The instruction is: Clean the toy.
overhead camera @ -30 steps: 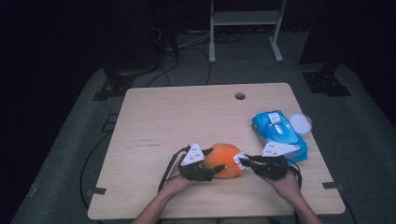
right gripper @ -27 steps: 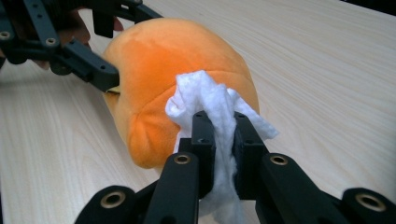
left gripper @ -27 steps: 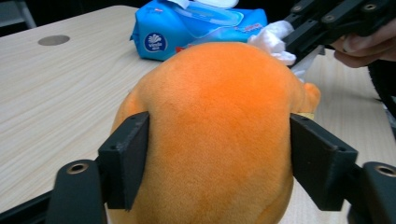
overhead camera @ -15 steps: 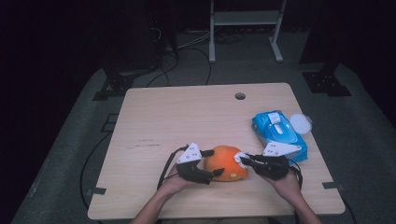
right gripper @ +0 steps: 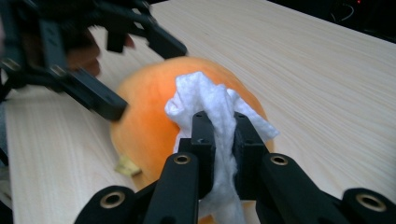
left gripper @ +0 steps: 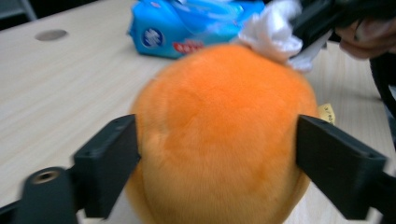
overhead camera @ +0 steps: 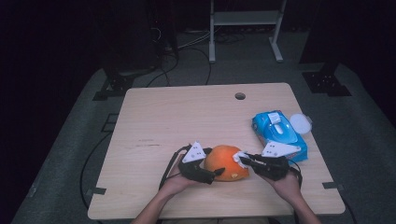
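orange plush ball (overhead camera: 225,162) sits on the desk (overhead camera: 187,116), lower centre of the high view, between both hands. left gripper (overhead camera: 208,173) comes in from lower left; its jaws straddle the ball, one each side, and have just been opening. in the left gripper view the jaws stand at the ball's left and right flanks, close to the fur, and seem to have let go, though blur makes contact hard to judge.

right gripper (overhead camera: 243,160) comes in from lower right, jaws clenched on a white wipe (right gripper: 211,108). in the right gripper view the wipe is pinched between the two jaws and bunches out above them, resting on the top of the ball. same wipe shows at upper right of the left gripper view, touching the ball's far upper edge.

small yellow tag (right gripper: 125,166) sticks out at the ball's base, lower left in the right gripper view.

blue wipes pack (overhead camera: 279,133) lies right of centre in the high view, just behind the right hand, apart from the ball. round white lid (overhead camera: 300,123) beside its far right edge. small round hole (overhead camera: 240,96) in the desk near the top edge.
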